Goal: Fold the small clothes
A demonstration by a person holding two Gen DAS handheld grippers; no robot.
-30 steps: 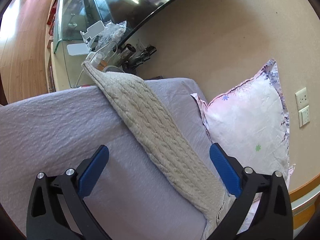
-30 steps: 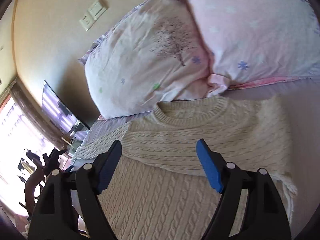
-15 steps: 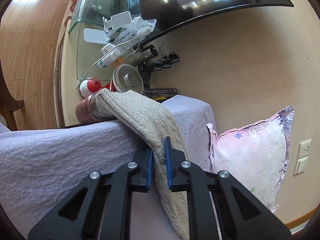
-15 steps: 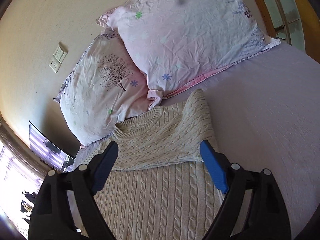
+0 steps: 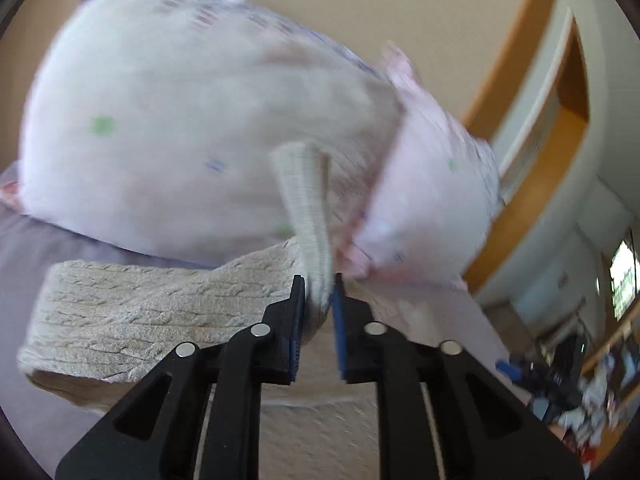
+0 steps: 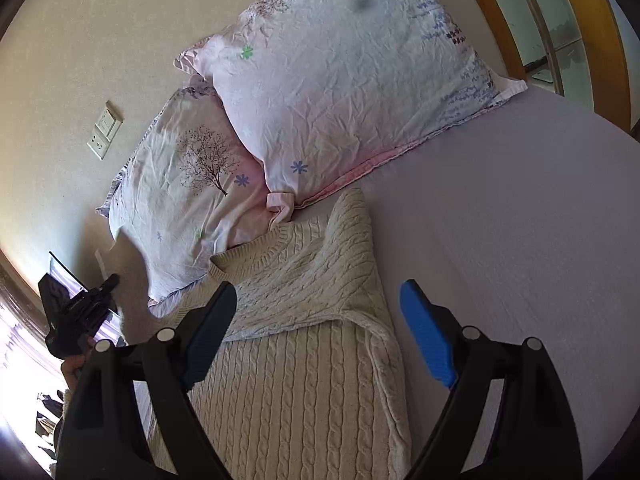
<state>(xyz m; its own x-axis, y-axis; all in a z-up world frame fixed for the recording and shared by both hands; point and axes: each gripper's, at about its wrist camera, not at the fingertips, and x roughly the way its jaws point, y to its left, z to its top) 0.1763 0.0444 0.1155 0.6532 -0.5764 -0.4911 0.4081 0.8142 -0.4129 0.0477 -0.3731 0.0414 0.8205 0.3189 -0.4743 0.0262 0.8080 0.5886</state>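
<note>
My left gripper (image 5: 319, 304) pinched the sweater (image 6: 304, 352) sleeve, blurred, near the pillows (image 5: 168, 128). Only the right view showed the sweater's body flat on the bed (image 6: 520, 220), my right gripper (image 6: 320, 332) spread wide above it.

There are no words, numbers or brand names to read anywhere in these pictures. The pillows (image 6: 344, 92) have only drawn flowers and a little tree on them, not letters. The small bright screen (image 5: 623, 280), far right in the left wrist view, is too blurry to read.
</note>
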